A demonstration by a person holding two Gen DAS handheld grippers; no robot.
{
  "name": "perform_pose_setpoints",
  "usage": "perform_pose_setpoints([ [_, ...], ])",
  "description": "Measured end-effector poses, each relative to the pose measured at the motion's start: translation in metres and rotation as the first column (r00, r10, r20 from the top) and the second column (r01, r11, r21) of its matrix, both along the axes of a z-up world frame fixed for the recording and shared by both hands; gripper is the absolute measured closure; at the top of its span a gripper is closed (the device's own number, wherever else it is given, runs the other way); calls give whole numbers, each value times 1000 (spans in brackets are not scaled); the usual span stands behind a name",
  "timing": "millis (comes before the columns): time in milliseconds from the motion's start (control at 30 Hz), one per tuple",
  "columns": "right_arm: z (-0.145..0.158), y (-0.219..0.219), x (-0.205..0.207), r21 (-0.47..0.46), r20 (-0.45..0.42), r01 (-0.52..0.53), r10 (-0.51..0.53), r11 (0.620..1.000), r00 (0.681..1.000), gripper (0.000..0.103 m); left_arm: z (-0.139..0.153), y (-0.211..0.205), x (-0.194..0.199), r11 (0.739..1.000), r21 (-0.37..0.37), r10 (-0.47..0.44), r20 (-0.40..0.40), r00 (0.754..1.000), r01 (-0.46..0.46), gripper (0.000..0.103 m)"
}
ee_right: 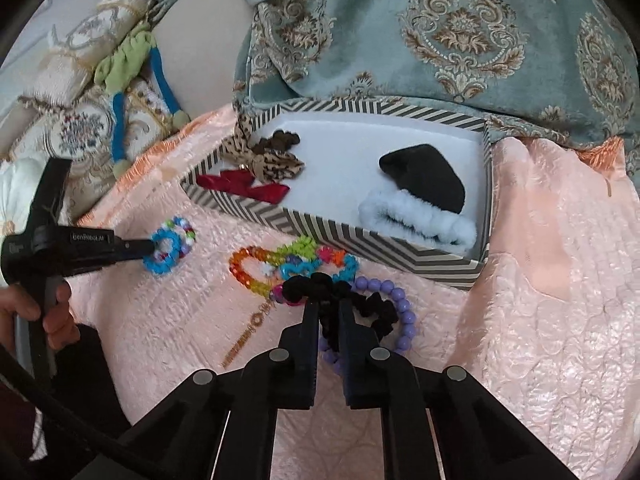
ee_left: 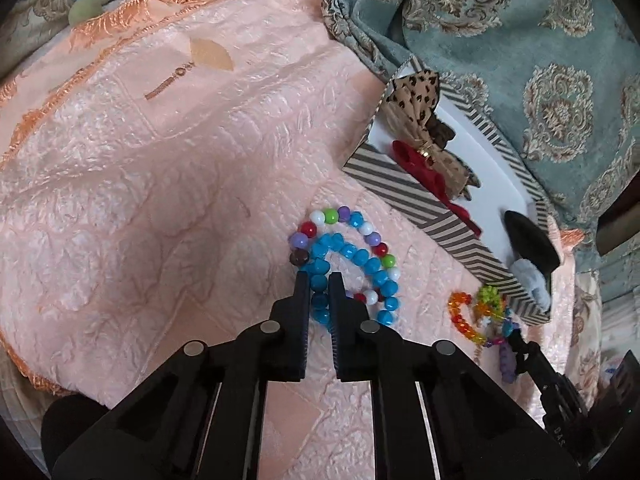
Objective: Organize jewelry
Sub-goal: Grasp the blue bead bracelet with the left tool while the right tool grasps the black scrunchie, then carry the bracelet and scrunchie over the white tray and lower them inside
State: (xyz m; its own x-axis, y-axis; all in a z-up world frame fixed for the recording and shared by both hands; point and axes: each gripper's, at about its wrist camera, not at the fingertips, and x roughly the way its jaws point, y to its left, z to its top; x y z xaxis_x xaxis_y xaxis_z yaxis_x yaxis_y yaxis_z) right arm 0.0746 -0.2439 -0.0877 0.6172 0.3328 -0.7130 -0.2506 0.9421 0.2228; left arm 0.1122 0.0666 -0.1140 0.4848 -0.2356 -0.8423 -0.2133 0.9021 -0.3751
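On the peach quilt (ee_left: 152,168) lie a blue bead bracelet (ee_left: 360,256) and a multicoloured bead bracelet (ee_left: 344,216), looped together. My left gripper (ee_left: 319,276) is shut on the blue bracelet's near strand; the right wrist view shows it as left gripper (ee_right: 154,249) at those beads. My right gripper (ee_right: 329,304) is shut on a black scrunchie (ee_right: 336,286) that lies over a purple bead bracelet (ee_right: 396,304). Orange and bright mixed bracelets (ee_right: 260,268) sit just beyond it. The striped box (ee_right: 320,228) holds bows, a black item and a white fluffy scrunchie (ee_right: 420,224).
A teal brocade fabric (ee_right: 440,40) is bunched behind the box. Embroidered cushions and a green-blue cord (ee_right: 120,80) lie at the far left. A person's hand (ee_right: 48,312) holds the left gripper's handle. The quilt stretches out to the right of the box.
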Motion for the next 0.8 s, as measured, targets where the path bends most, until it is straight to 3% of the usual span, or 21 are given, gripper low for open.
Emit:
perform_pose_setpoints([
  [433, 53, -12, -15, 106, 87, 8, -17, 994, 996, 95, 73, -8, -24, 998, 33, -65, 145, 987, 61, 95],
  [800, 81, -30, -8, 130, 127, 64, -80, 989, 989, 95, 111, -41, -13, 985, 107, -154, 214, 965, 133, 95],
])
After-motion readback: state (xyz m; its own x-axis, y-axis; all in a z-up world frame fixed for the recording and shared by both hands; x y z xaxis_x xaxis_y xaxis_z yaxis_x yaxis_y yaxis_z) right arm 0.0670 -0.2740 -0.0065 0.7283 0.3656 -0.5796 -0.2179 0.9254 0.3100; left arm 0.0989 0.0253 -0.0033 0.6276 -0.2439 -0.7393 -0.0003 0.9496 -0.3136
